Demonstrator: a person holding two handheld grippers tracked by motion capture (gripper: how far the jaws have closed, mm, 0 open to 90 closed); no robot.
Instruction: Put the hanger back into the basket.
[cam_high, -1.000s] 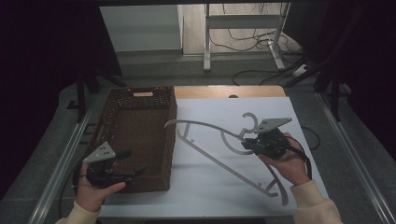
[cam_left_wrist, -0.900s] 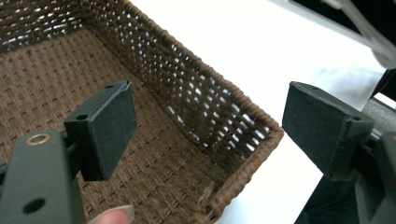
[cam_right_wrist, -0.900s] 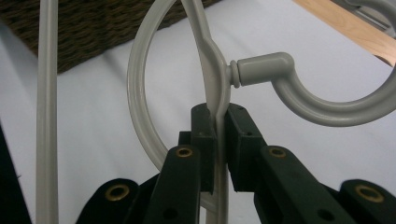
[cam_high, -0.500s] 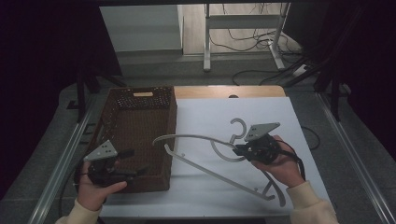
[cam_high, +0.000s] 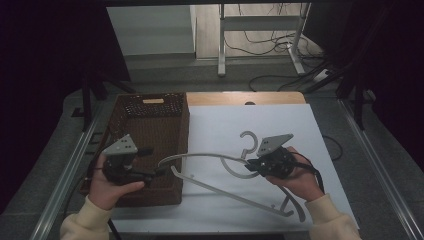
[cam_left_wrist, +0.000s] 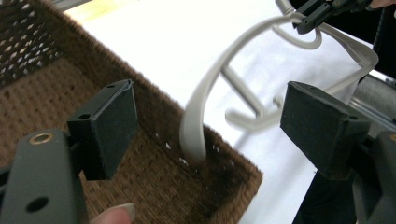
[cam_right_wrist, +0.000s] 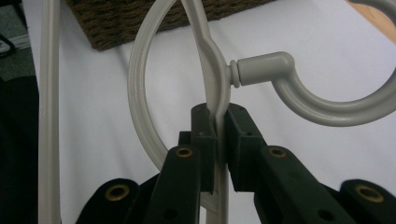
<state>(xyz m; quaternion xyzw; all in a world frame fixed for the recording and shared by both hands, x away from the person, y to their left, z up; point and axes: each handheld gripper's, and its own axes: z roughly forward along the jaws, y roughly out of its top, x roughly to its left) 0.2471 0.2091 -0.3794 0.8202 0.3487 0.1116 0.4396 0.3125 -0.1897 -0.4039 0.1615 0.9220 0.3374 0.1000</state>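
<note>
A pale grey plastic coat hanger (cam_high: 215, 159) is held tilted above the white table top. My right gripper (cam_high: 253, 166) is shut on it just below the hook (cam_right_wrist: 299, 91), its pads (cam_right_wrist: 205, 135) pinching the flat neck. The hanger's left arm tip (cam_left_wrist: 194, 140) rests on the rim of a brown wicker basket (cam_high: 150, 135). My left gripper (cam_high: 157, 172) hovers over the basket's near right corner, jaws wide open, with the hanger's tip between its pads (cam_left_wrist: 109, 126) but untouched.
A white sheet (cam_high: 280, 125) covers the table to the right of the basket. Metal rails (cam_high: 65, 185) run along both table sides. A table frame and cables (cam_high: 260, 45) lie on the floor beyond the far edge.
The right gripper has carried the hanger leftward, so its arm tip now reaches the basket rim. The left gripper has risen and moved right, toward that tip.
</note>
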